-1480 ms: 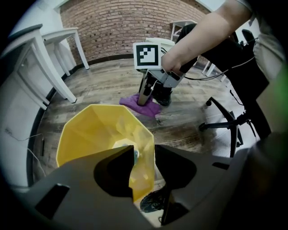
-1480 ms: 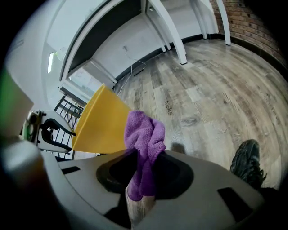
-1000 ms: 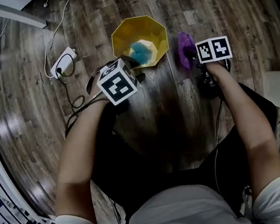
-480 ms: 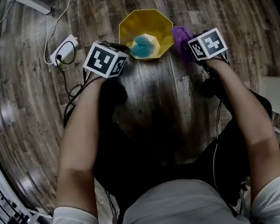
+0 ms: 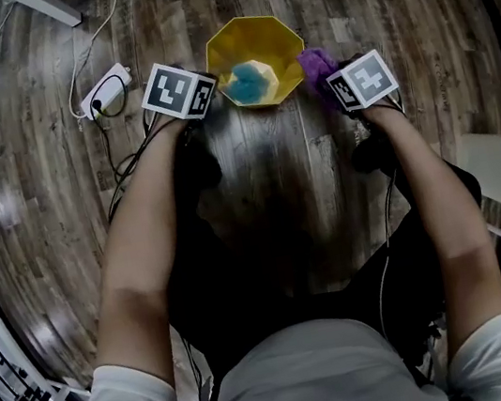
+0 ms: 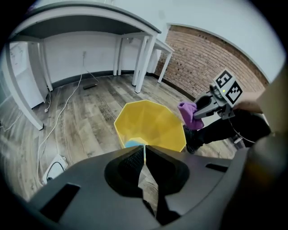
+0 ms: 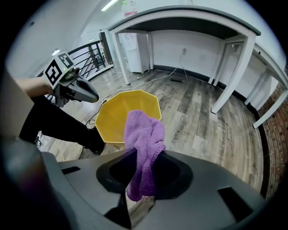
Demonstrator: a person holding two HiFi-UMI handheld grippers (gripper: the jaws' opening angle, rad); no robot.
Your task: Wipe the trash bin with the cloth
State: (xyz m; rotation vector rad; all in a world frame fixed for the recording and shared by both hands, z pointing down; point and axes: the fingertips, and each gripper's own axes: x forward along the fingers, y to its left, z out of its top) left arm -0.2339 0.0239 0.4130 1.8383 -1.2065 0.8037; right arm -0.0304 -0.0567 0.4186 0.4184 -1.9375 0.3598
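Swinging from seven o'clock of the bin [image 5: 254, 37], the left gripper [image 6: 144, 150] reached its nine o'clock rim with jaws shut, while the right gripper [image 7: 145, 168] clamped the cloth [image 7: 144, 134] at three o'clock.

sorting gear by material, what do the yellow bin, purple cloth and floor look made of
Yellow bin: likely moulded plastic, with smooth, faceted walls. Purple cloth: soft microfibre or terry, judging by its fuzzy nap and limp folds. Floor: wood-look planks, slightly glossy; real wood or laminate is unclear.
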